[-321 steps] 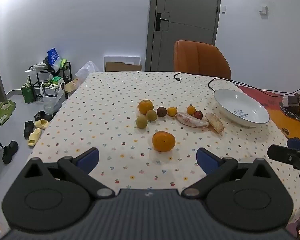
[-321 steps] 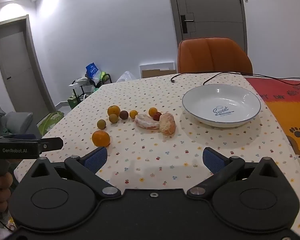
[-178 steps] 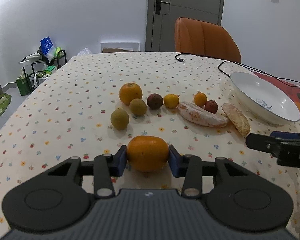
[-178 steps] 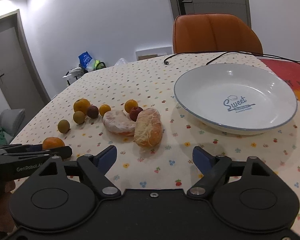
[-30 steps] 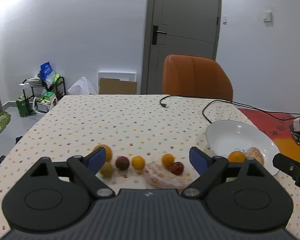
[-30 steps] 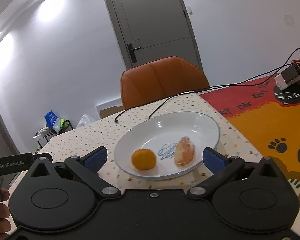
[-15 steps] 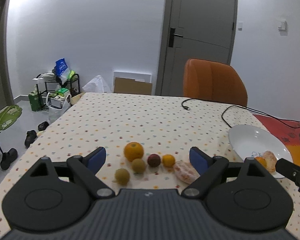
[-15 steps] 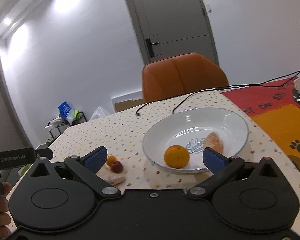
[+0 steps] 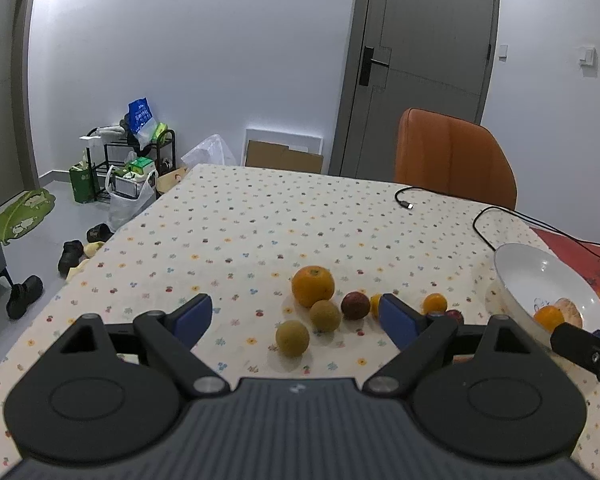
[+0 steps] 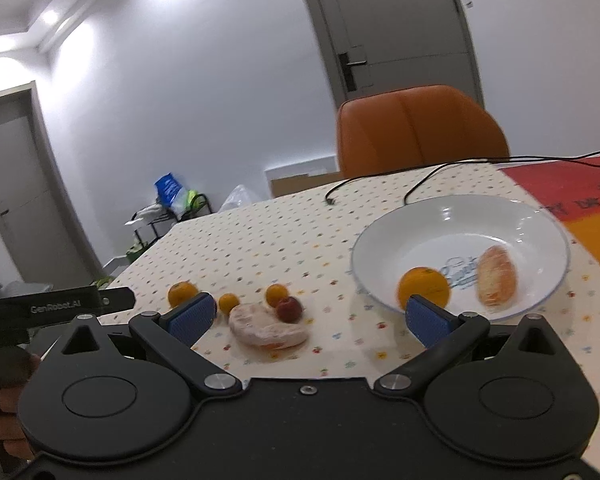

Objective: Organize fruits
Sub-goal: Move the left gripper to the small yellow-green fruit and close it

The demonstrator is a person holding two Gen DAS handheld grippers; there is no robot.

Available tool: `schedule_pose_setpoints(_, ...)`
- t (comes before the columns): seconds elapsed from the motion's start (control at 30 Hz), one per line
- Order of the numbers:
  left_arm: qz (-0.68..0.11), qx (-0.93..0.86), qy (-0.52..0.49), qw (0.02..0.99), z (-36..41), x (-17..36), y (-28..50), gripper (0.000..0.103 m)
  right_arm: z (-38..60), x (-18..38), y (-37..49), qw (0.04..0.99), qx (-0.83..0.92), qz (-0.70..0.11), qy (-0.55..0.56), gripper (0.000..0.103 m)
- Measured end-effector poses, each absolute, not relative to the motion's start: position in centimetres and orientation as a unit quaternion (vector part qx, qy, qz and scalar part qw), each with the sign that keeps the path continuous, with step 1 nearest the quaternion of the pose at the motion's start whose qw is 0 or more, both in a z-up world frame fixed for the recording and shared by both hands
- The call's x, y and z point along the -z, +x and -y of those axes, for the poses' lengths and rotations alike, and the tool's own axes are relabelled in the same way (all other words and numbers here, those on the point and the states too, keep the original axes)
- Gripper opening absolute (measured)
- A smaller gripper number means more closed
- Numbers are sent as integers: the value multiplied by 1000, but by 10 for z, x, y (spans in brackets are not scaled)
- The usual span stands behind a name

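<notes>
Both grippers, left (image 9: 294, 314) and right (image 10: 306, 316), hover with jaws wide and empty; the bowl (image 10: 500, 204), right of frame, collects fruit, holding an orange (image 10: 422, 286).

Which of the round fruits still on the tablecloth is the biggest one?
The large orange at the far left end of the row. It is clearly bigger than the two greenish-brown fruits in front of it and the dark purple fruit beside it.

Bench (image 9: 260, 216) covered in matt printed cloth; bowl (image 10: 460, 216) right of right hand-held gripper (image 10: 306, 318) glossy white glazed ceramic; orange (image 10: 422, 286) in it dimpled, dull sheen; wrapped piece (image 10: 266, 326) between its fingers in clear shiny plastic film; left hand-held gripper (image 9: 294, 318) matt black plastic, blue pads (image 9: 192, 316), small metal pivot screws; chair (image 9: 452, 156) ahead smooth orange leather-like
</notes>
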State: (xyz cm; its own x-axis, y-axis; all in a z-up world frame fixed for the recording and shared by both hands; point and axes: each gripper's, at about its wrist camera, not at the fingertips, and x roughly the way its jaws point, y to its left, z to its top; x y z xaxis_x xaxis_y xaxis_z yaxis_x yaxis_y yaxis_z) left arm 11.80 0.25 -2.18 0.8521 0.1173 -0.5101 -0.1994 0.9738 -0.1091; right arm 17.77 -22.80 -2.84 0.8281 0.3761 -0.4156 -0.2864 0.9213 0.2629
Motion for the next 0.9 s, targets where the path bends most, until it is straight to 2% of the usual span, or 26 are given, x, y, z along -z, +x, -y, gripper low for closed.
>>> schedule_pose_setpoints(0.2, -268, -85, -81, 956, -7, 34, 122, 83, 216, 33, 183, 940, -216, -247, 95, 103)
schedule_pose_setpoints(0.43, -285, -82, -99, 950, -14, 47, 132, 66, 202, 37, 189, 937, -228, -253, 75, 102)
schedule_pose_setpoints(0.7, -298, -72, -107, 946, -15, 59, 144, 51, 193, 47, 207, 928, -237, -281, 70, 88)
schedule_pose_setpoints(0.9, -311, -64, -109, 942, -17, 67, 154, 44, 183, 52, 219, 923, -245, -289, 64, 85)
